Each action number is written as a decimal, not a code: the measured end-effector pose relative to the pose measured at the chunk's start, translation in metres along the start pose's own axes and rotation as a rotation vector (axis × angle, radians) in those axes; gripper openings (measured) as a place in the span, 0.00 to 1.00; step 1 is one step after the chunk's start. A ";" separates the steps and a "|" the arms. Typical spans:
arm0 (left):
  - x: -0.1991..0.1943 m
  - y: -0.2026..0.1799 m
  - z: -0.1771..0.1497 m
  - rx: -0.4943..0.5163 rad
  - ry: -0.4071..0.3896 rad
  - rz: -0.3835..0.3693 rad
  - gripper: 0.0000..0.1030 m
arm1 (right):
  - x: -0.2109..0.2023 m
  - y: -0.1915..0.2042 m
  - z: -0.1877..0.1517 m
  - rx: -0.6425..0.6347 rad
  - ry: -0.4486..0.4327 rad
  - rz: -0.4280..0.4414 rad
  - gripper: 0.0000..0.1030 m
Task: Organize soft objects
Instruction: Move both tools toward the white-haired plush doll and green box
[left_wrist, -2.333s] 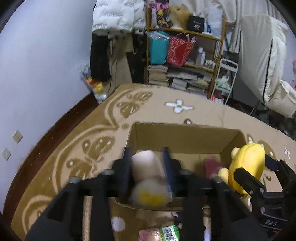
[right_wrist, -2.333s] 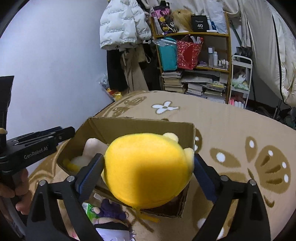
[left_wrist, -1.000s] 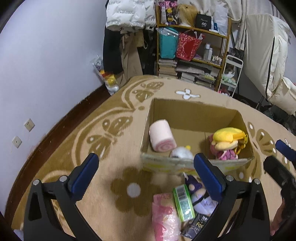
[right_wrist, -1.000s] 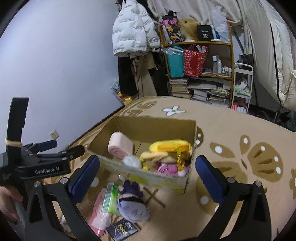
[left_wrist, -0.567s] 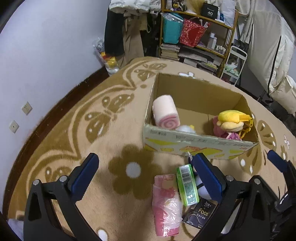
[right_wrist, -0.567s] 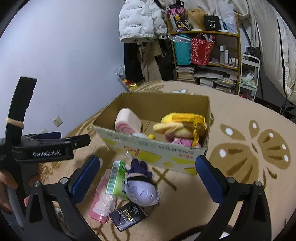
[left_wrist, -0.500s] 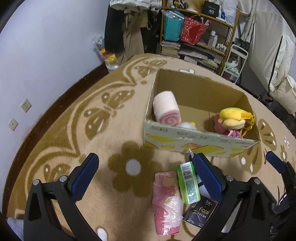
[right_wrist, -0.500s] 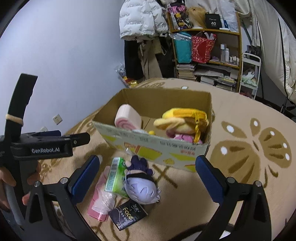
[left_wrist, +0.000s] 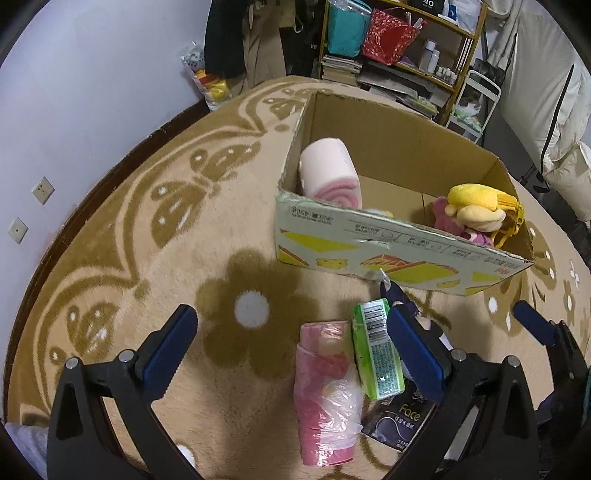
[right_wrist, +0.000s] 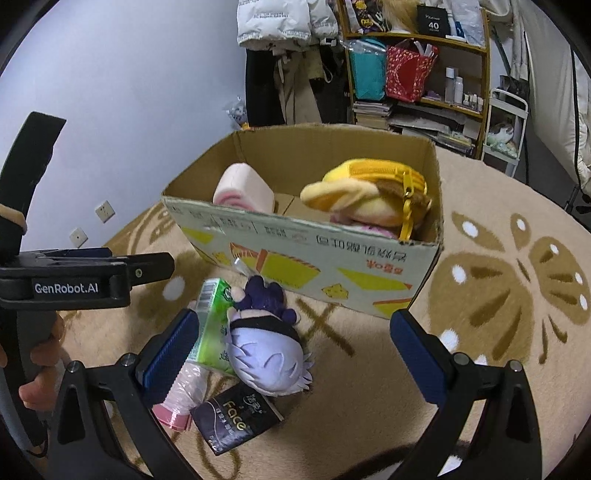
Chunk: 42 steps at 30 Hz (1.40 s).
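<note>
With both claws wide and empty above the rug (left_wrist: 110, 258), next pick looks like the purple-haired plush (right_wrist: 267, 354), lying just in front of the cardboard box (right_wrist: 314, 266), touching the green tissue pack (right_wrist: 212, 325). Drop the right claw (right_wrist: 291, 354) straight over its head, straddle the widest part, squeeze gently. Left claw (left_wrist: 291, 350) can take the pink bagged bundle (left_wrist: 325, 391).

Rug (left_wrist: 129, 258) bears box (left_wrist: 388, 243), packets (left_wrist: 376, 350).

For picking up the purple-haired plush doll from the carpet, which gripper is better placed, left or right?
Right. The right gripper is open with the plush doll lying between its fingers. In the left view, the doll is mostly hidden behind the left gripper's right finger.
</note>
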<state>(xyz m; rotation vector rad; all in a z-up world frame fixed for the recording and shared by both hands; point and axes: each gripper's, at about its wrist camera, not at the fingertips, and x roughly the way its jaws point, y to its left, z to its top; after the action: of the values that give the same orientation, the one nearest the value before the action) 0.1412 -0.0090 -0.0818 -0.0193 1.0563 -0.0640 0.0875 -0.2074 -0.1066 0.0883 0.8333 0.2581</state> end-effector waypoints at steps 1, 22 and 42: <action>0.002 0.000 0.000 -0.003 0.006 -0.004 0.99 | 0.001 0.000 -0.001 0.001 0.007 0.003 1.00; 0.038 -0.015 -0.004 0.038 0.109 -0.031 0.99 | 0.035 0.000 -0.012 0.029 0.134 0.020 1.00; 0.050 -0.030 -0.008 0.092 0.130 -0.022 0.92 | 0.061 -0.004 -0.018 0.070 0.218 0.018 1.00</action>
<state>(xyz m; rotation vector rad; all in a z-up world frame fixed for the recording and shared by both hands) 0.1570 -0.0417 -0.1281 0.0566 1.1826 -0.1354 0.1143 -0.1957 -0.1633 0.1352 1.0584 0.2586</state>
